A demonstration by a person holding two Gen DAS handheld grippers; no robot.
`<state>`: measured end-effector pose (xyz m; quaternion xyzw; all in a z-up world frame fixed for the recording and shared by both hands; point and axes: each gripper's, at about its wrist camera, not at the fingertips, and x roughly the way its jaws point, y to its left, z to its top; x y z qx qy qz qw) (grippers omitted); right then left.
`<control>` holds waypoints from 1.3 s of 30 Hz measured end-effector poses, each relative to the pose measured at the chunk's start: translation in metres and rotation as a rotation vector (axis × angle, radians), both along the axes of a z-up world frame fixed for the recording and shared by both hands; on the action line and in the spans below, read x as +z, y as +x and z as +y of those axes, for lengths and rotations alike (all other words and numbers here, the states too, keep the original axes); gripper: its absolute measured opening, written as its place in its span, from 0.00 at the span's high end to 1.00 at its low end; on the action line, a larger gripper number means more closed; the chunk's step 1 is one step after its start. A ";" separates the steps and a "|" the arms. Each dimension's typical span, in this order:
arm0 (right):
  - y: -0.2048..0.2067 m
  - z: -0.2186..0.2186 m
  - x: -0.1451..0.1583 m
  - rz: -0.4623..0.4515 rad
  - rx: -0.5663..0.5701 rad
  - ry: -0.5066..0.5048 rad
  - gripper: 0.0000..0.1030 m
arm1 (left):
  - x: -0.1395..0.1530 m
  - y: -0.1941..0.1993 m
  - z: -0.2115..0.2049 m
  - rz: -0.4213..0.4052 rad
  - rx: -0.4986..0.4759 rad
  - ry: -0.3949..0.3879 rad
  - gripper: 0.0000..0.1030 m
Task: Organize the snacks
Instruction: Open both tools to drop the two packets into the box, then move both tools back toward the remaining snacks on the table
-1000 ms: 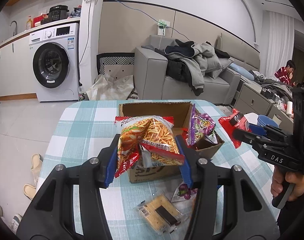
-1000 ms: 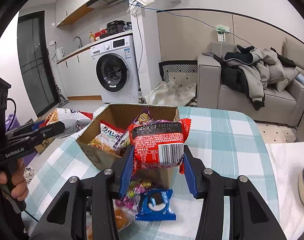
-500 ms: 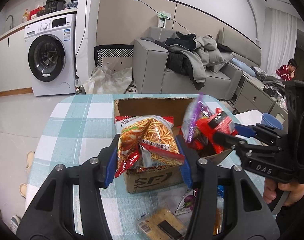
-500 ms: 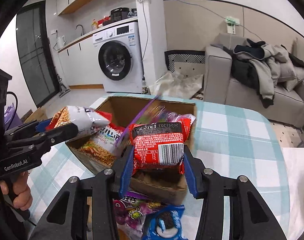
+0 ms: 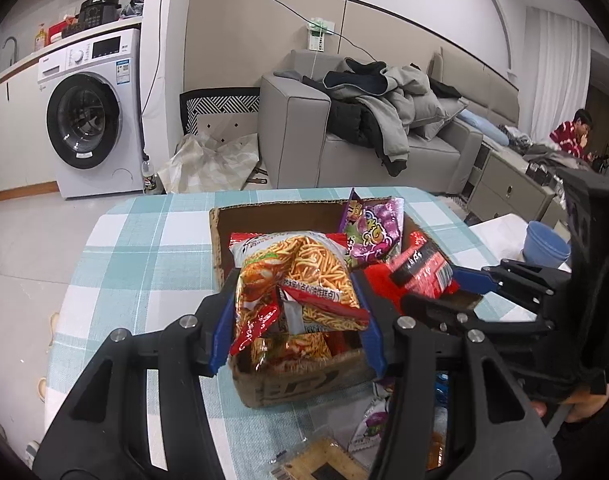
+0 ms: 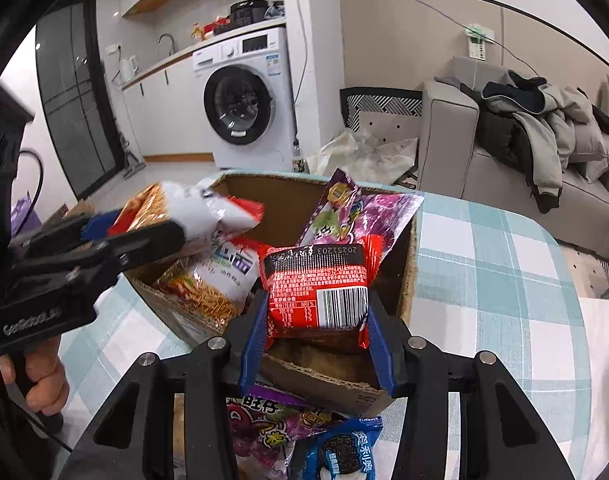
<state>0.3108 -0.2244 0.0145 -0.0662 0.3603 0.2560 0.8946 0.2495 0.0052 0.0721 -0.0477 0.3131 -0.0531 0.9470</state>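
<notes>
Both grippers hover over the cardboard box, apparently ready to drop 2 packets in. The left gripper clamps a noodle-stick bag; at its 2 o'clock, the right gripper pinches a red packet.

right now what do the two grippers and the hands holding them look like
Both grippers are black angular frames with silver screws and blue finger pads. The left gripper carries white "GenRobot.AI" lettering, blurred in the right wrist view, and a black cable loops behind it. The right gripper matches. The left hand is bare on a black handle.
</notes>
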 end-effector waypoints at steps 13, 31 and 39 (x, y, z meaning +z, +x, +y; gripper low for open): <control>-0.013 -0.008 0.006 -0.035 0.007 0.030 0.31 | -0.018 0.014 -0.009 0.033 -0.040 0.034 0.50; -0.059 -0.074 0.023 0.009 -0.119 0.107 0.00 | 0.004 -0.049 0.001 0.033 -0.009 -0.035 0.01; -0.092 -0.079 0.017 0.031 -0.101 0.110 0.00 | -0.002 -0.093 -0.002 0.053 0.003 0.004 0.01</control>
